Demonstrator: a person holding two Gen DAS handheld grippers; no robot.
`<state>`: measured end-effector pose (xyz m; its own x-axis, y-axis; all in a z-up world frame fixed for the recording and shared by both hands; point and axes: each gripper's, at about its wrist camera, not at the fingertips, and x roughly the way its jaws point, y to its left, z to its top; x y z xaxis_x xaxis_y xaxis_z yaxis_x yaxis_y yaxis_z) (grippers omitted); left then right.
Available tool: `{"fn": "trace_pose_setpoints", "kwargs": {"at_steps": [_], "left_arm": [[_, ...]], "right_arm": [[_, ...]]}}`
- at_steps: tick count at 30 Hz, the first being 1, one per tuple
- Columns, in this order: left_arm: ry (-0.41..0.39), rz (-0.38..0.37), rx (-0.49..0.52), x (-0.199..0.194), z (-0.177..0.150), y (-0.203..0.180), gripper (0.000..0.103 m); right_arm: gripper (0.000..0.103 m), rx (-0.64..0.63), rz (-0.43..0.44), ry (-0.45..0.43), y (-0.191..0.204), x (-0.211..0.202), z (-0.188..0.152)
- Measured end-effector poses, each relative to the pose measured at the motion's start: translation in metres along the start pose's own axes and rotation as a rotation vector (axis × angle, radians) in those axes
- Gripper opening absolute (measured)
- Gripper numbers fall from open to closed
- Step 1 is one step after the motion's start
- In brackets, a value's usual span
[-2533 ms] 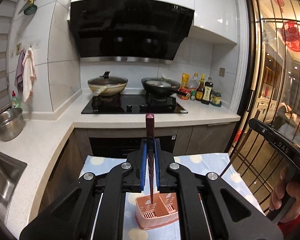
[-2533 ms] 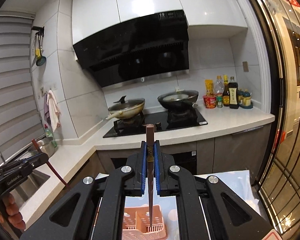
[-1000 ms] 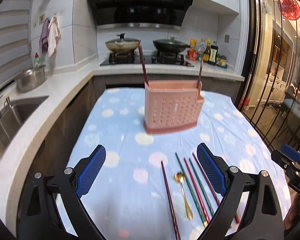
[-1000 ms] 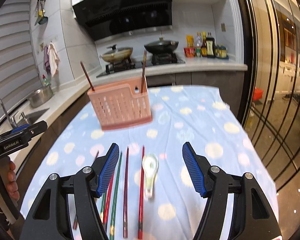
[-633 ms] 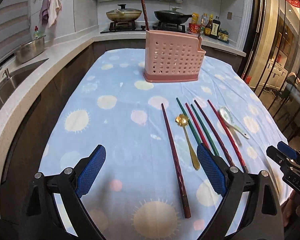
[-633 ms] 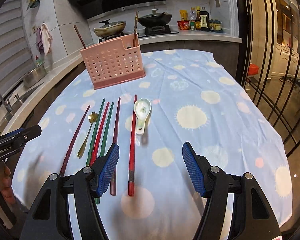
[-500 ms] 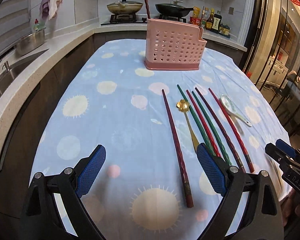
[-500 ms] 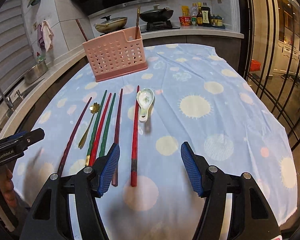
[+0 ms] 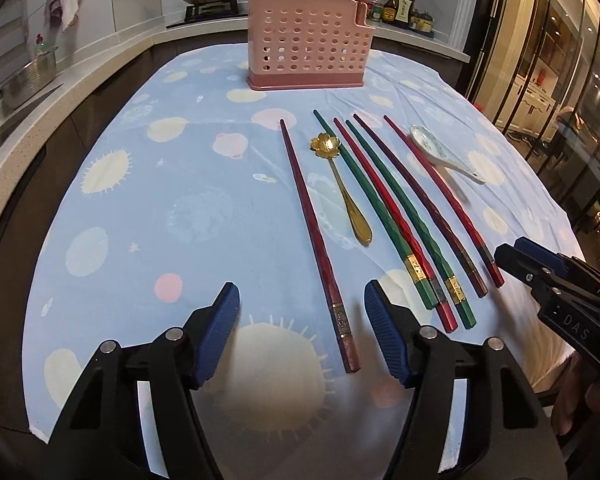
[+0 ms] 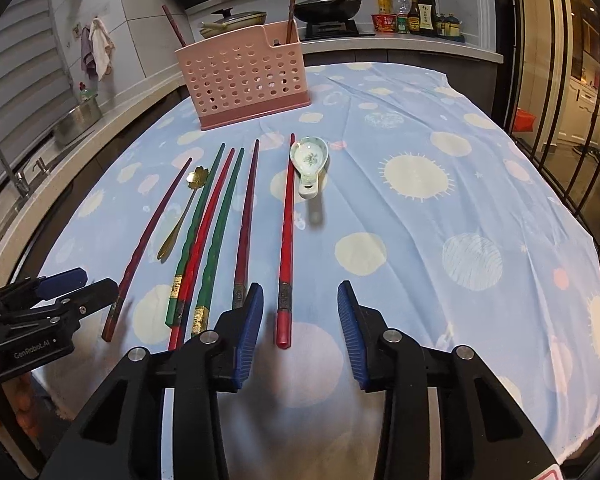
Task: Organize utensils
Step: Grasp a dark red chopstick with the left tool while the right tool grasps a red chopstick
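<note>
Blue-padded and spread wide with nothing between them, the jaws of the left gripper [image 9: 302,334] sit low over the near edge of the pale blue cloth printed with suns and dots [image 9: 148,216]. Between the pads, toward the right one, lies the butt of the leftmost dark red chopstick [image 9: 316,240]; its long axis runs almost straight away from the jaws toward the far end of the table. The right gripper [image 10: 300,328] is likewise parted and holds nothing, and the thick end of the bright red chopstick [image 10: 286,240] lies between its pads, also pointing away. Each gripper thus seems lined up on its own stick, which a close across the width would likely catch near the butt.

Between those two sticks lie four more, touching or nearly so: a green chopstick [image 9: 370,208], a red chopstick [image 9: 392,220], a second green chopstick [image 9: 410,216] and a dark maroon chopstick [image 9: 424,204], all fanned the same way. A gold metal spoon with a flower-shaped bowl [image 9: 340,184] lies beside the leftmost stick, and a white ceramic soup spoon [image 10: 311,166] just right of the bright red one.

Farthest off stands the pink perforated plastic utensil holder [image 10: 244,76], upright. One reddish-brown stick [image 10: 174,26] leans out of its left end, and another brown stick [image 10: 291,8] stands in the narrow right compartment. The rest of its inside is hidden.
</note>
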<state>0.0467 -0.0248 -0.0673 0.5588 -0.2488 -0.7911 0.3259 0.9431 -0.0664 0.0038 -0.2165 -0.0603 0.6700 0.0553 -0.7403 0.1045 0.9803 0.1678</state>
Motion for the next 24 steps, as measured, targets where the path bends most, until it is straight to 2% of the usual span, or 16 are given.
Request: {"fn": "trace_pose_setpoints", "kwargs": {"at_steps": [3,10,13,15,18,24], "left_arm": [[0.015,-0.01,-0.004,0.005,-0.002,0.0,0.055],[0.019,-0.006,-0.001,0.007,-0.007,0.001,0.052],[0.016,-0.015,0.001,0.006,-0.007,0.002,0.04],[0.017,-0.026,0.003,0.005,-0.008,0.003,0.025],[0.019,-0.041,0.006,0.003,-0.01,0.003,0.012],[0.018,-0.054,0.001,0.0,-0.01,0.004,0.008]], "right_arm": [[0.028,-0.004,0.004,0.014,0.001,0.005,-0.001],[0.019,-0.027,0.001,0.023,0.005,0.014,-0.004],[0.012,-0.038,0.0,0.021,0.007,0.015,-0.004],[0.009,-0.046,-0.002,0.018,0.007,0.015,-0.005],[0.007,-0.059,-0.007,0.016,0.009,0.015,-0.005],[0.007,-0.065,0.005,0.009,0.011,0.009,-0.005]]}}
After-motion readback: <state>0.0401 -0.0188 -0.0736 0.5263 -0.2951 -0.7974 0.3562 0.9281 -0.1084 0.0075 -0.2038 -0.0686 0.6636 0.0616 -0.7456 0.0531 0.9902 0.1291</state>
